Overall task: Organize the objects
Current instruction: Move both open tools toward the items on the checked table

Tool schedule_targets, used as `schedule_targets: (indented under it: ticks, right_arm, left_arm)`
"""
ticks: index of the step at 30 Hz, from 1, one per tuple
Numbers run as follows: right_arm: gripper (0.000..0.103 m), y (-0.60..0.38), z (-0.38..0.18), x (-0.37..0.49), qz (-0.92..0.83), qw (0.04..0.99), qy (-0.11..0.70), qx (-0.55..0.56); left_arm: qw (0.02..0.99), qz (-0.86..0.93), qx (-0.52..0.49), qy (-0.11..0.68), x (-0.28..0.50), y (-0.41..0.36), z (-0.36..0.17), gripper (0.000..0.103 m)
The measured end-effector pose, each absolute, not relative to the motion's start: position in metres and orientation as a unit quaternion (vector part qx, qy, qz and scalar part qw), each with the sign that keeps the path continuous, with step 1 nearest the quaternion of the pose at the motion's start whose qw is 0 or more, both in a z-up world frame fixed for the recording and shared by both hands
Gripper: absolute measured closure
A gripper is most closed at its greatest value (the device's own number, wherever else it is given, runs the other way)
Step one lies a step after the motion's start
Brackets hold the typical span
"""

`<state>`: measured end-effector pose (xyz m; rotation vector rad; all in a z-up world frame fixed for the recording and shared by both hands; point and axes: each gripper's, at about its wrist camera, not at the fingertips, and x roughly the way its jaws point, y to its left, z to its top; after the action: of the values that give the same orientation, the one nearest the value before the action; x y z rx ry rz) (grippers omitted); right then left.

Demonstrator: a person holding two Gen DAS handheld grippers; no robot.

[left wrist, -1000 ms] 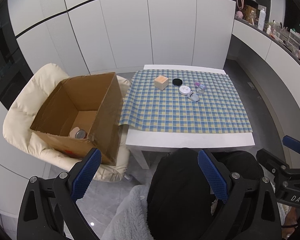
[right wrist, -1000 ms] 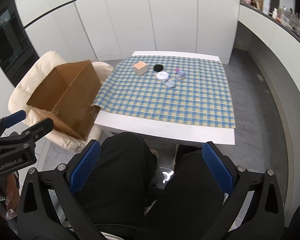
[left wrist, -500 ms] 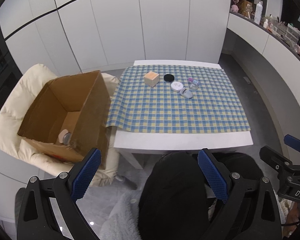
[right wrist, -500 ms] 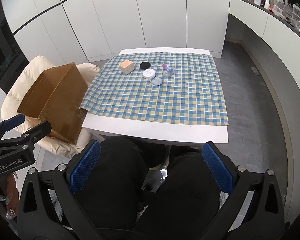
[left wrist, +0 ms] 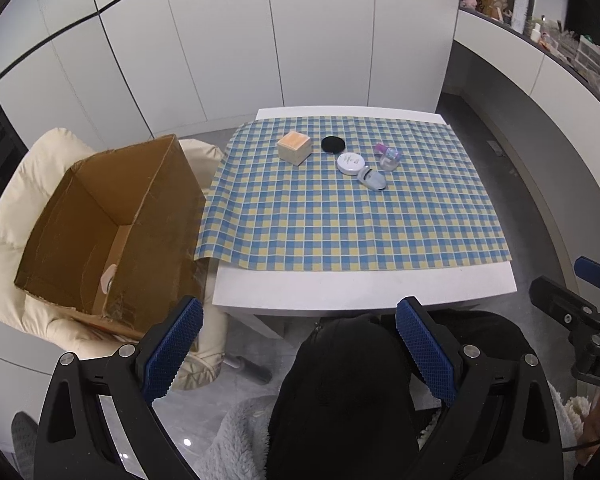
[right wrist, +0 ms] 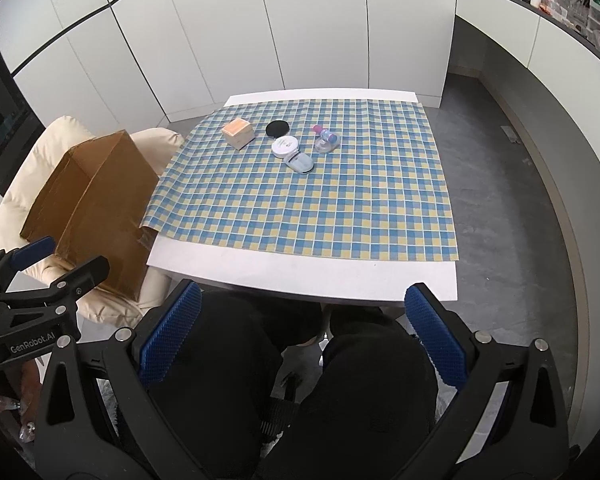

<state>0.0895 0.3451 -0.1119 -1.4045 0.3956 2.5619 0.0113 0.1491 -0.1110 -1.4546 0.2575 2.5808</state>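
On the checked cloth at the table's far side lie a small tan cube box [left wrist: 294,147] [right wrist: 238,132], a black round lid [left wrist: 333,145] [right wrist: 277,127], a white round tin [left wrist: 350,163] [right wrist: 285,146], a pale blue case [left wrist: 372,178] [right wrist: 300,163] and a small clear bottle with a pink cap [left wrist: 388,157] [right wrist: 326,138]. An open cardboard box [left wrist: 112,224] [right wrist: 92,200] rests on a cream armchair to the left, with a round item [left wrist: 108,278] inside. My left gripper [left wrist: 298,350] and right gripper [right wrist: 300,330] are both open and empty, held above a person's dark-clad lap, well short of the table.
The white table [left wrist: 360,288] carries a blue-and-yellow checked cloth [right wrist: 308,204]. A cream armchair [left wrist: 16,184] stands left of it. White cabinets line the back wall, and a counter with bottles [left wrist: 520,0] curves along the right. Grey floor lies right of the table.
Both grippers have risen and pulled back a little, so the table and box sit lower and farther in view. The item in the box is now mostly hidden by its wall.
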Motion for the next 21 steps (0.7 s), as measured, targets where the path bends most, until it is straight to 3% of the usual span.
schedule_targets:
  ticks: [21]
  right_arm:
    - [0.0, 0.4, -0.185, -0.015, 0.842, 0.107, 0.153, -0.507]
  left_arm:
    - [0.047, 0.847, -0.526, 0.06, -0.107, 0.162, -0.185, 0.006]
